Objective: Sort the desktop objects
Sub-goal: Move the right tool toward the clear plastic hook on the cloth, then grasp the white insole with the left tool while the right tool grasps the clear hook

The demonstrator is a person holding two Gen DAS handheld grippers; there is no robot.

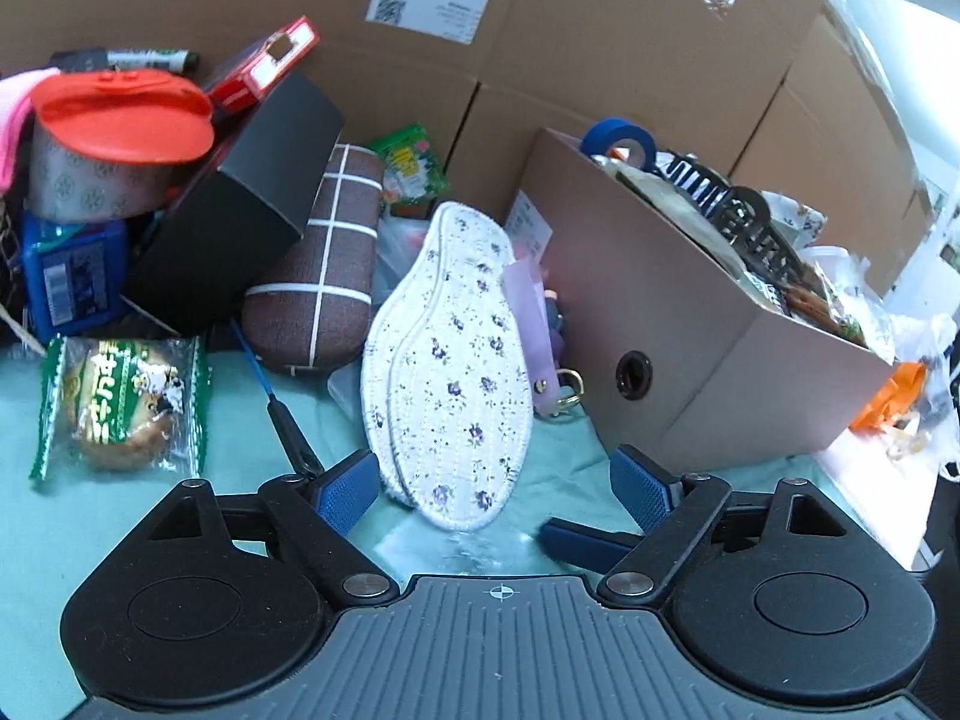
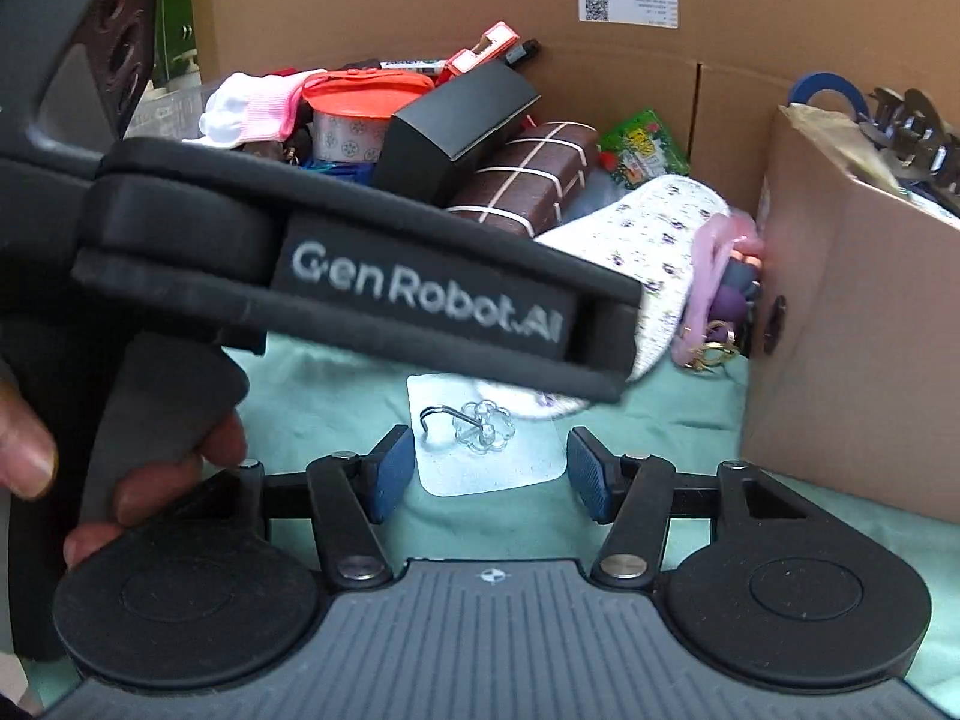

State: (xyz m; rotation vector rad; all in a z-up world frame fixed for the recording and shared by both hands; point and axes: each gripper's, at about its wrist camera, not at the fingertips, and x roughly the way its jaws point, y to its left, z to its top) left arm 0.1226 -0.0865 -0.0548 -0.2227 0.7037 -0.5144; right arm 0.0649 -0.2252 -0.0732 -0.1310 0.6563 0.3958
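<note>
A pair of white floral insoles (image 1: 450, 360) lies on the green cloth, its heel end between the open fingers of my left gripper (image 1: 498, 495). It also shows in the right wrist view (image 2: 648, 252), partly hidden by the left gripper's black body (image 2: 360, 276). A clear adhesive hook on a plastic card (image 2: 480, 438) lies between the open fingers of my right gripper (image 2: 489, 474). A tan sorting box (image 1: 678, 312) full of items stands to the right; it also shows in the right wrist view (image 2: 840, 324).
A pile at the left holds a brown checked case (image 1: 324, 264), a black box (image 1: 240, 204), an orange-lidded tin (image 1: 114, 144), a blue box (image 1: 72, 276) and a snack packet (image 1: 123, 408). A purple keychain (image 1: 540, 324) lies by the box. Large cardboard boxes (image 1: 600, 30) stand behind.
</note>
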